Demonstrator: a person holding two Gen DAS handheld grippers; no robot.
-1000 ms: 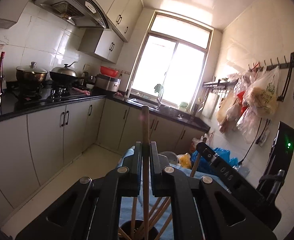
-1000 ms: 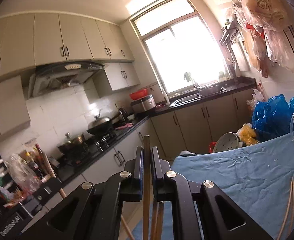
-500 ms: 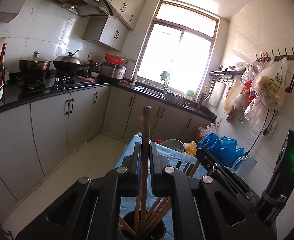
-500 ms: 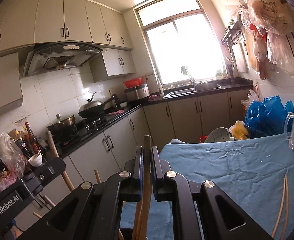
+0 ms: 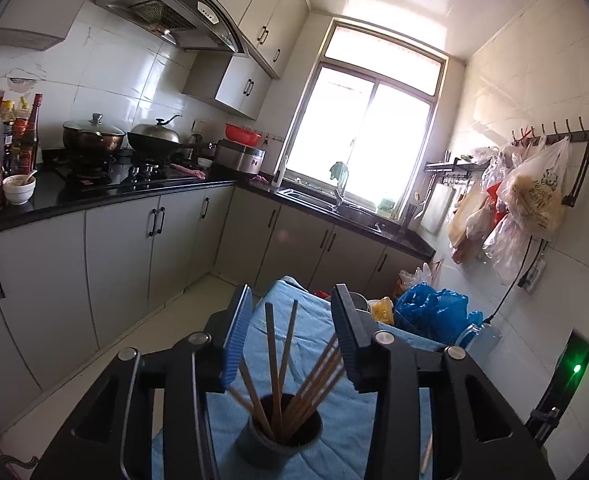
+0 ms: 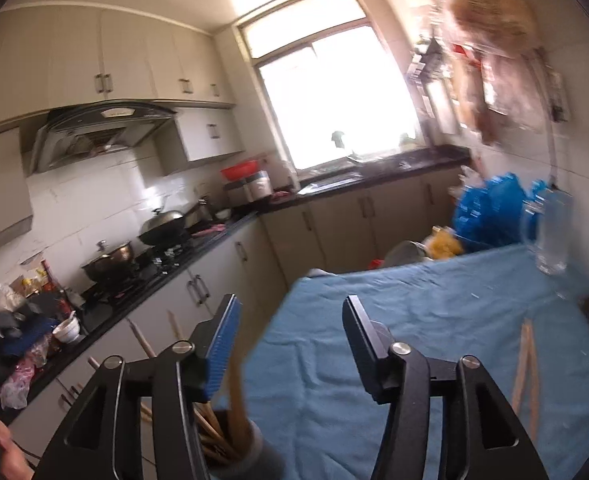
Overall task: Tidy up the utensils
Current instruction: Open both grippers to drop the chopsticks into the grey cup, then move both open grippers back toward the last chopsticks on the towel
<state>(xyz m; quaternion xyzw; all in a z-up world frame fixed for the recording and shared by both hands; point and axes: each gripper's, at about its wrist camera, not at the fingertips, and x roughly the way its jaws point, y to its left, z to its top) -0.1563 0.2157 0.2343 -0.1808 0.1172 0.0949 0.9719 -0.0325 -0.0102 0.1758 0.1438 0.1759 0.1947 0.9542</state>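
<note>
Left tongs: jaws opening, nothing pressed between the pads. The bundle of brown wooden chopsticks stands in the dark grey round holder cup, directly below and ahead at 6 o'clock in the left view; tips fan up between the blue pads without touching them.

Right tongs: jaws opening, gap between them bare. Same cup sits at 7 o'clock in the right view, partly hidden behind the left finger.

Key relation: 2 loose pale wooden chopsticks lie flat on the blue cloth-covered surface, at 4 o'clock from the right tongs, long axis running near to far, almost along the tongs' pointing line. Right hand is judged the nearer.

Right view shows this pair along most of its length; left view catches only a sliver at its lower right edge. Right view is motion-blurred.
</note>
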